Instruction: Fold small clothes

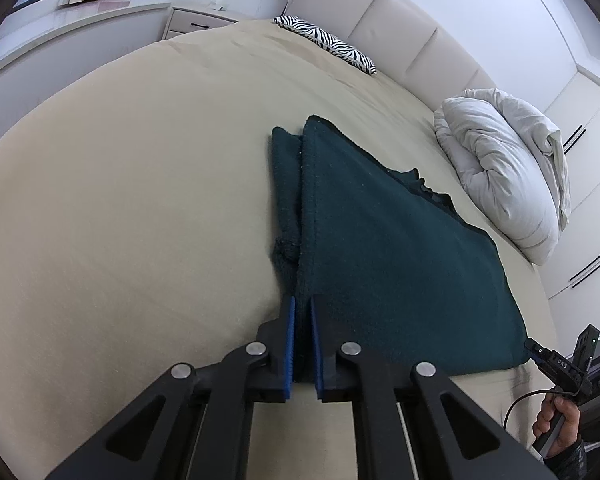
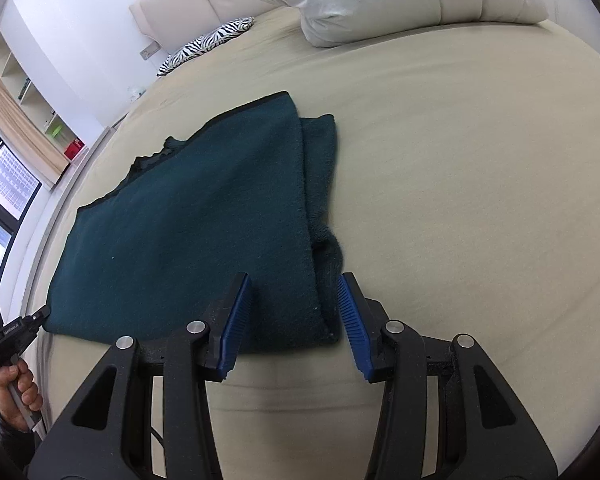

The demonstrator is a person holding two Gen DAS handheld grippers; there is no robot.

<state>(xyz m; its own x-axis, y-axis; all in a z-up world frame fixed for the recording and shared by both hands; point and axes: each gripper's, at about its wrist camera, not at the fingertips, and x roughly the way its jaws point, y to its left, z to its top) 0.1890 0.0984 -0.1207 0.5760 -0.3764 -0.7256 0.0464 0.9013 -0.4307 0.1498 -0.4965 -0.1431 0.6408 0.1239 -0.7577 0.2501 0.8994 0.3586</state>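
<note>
A dark green fleece garment (image 1: 380, 240) lies folded on the beige bed; it also shows in the right wrist view (image 2: 196, 224). My left gripper (image 1: 302, 304) is shut on the garment's near left corner, with cloth pinched between the blue pads (image 1: 289, 336). My right gripper (image 2: 296, 292) is open, its fingers on either side of the garment's near right corner, just above it. The right gripper also shows at the far right of the left wrist view (image 1: 540, 352), and the left one at the far left of the right wrist view (image 2: 36, 320).
A white bundled duvet (image 1: 508, 176) lies to the right of the garment by the padded headboard (image 1: 380, 16). A zebra-print pillow (image 1: 324, 42) lies at the far side. A nightstand (image 1: 196, 20) and a window stand beyond the bed.
</note>
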